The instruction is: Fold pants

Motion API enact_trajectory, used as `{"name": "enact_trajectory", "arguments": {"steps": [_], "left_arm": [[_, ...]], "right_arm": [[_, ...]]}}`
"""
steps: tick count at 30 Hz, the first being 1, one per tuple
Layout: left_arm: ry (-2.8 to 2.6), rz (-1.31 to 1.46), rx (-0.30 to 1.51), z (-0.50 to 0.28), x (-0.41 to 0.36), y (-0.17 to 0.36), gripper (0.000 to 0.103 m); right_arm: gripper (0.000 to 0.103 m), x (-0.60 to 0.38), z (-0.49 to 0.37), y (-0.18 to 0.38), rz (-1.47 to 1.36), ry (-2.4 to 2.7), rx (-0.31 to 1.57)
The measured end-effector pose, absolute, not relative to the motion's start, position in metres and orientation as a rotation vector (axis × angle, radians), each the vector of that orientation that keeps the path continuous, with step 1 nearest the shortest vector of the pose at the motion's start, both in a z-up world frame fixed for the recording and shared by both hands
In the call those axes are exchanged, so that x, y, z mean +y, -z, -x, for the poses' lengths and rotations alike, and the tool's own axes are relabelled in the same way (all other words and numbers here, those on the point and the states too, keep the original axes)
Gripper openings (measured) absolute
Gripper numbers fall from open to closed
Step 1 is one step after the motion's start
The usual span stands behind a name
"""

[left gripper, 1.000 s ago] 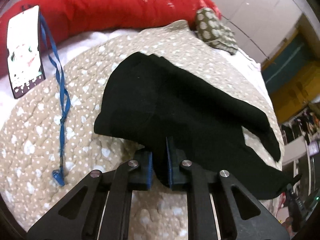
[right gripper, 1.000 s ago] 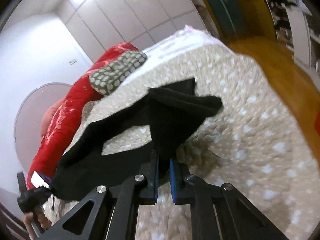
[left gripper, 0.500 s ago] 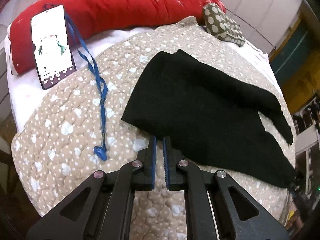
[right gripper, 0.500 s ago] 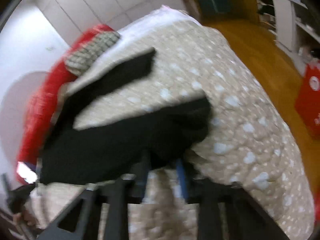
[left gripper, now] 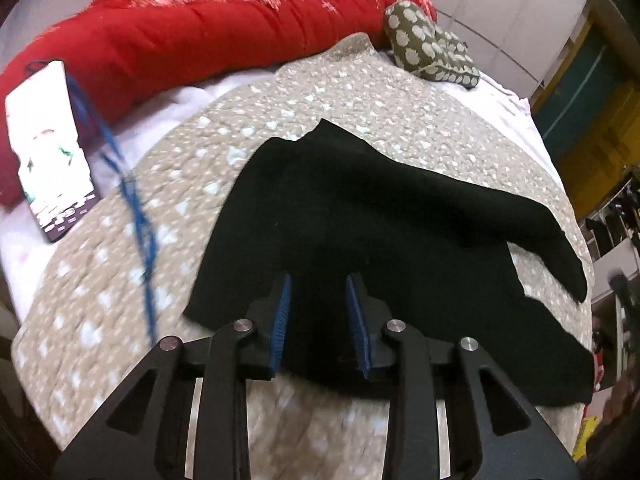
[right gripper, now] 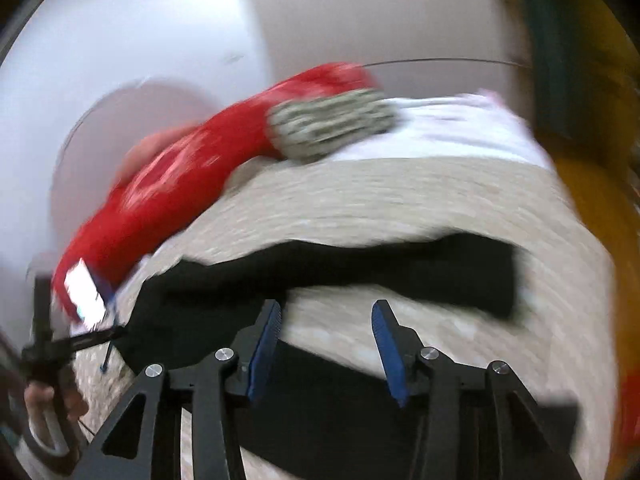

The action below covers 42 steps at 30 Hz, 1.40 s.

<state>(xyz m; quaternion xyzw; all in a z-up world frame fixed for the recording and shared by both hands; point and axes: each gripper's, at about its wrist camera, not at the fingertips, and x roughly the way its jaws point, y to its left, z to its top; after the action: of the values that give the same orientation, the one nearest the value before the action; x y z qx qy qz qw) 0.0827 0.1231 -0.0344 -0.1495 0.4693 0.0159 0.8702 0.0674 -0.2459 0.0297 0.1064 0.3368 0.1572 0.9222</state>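
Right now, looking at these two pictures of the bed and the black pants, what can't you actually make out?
- Pants: in the left view, the near hem lies behind the left claw, and the right leg end is cut by the frame edge.
- Phone: its screen is glaring and blurred, so unreadable.
- Right view: motion blur smears the pants, quilt and pillow; fold lines are lost.
- Right claw: open, but the blur hides whether it touches cloth.

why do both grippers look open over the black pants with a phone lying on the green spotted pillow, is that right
Not quite. The phone lies against the red pillow, not the green spotted pillow, as the left wrist view shows. Both grippers, left and right, are open over the black pants.
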Motion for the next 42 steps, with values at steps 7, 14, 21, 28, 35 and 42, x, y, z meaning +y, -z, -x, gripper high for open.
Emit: {"name": "enact_trajectory", "arguments": {"steps": [7, 14, 21, 28, 35, 42], "left_arm": [[-0.094, 0.325, 1.045, -0.117, 0.138, 0.062, 0.028], [-0.062, 0.334, 1.047, -0.123, 0.144, 0.068, 0.028], [-0.048, 0.352, 1.042, -0.129, 0.149, 0.071, 0.028], [-0.115, 0.369, 1.002, -0.107, 0.171, 0.045, 0.028], [-0.23, 0.387, 0.872, -0.056, 0.214, 0.008, 0.028], [-0.226, 0.39, 0.865, -0.043, 0.21, -0.001, 0.028]], "right_arm": [[0.046, -0.1, -0.194, -0.016, -0.039, -0.599, 0.756], [0.046, 0.001, -0.261, 0.041, 0.203, -0.771, 0.906], [0.008, 0.014, -0.269, 0.065, 0.221, -0.796, 0.915], [0.004, -0.009, -0.242, 0.01, 0.136, -0.679, 0.761], [0.005, -0.032, -0.121, -0.036, -0.058, -0.771, 0.649], [0.005, 0.035, -0.062, 0.058, -0.073, -0.803, 0.885]]}}
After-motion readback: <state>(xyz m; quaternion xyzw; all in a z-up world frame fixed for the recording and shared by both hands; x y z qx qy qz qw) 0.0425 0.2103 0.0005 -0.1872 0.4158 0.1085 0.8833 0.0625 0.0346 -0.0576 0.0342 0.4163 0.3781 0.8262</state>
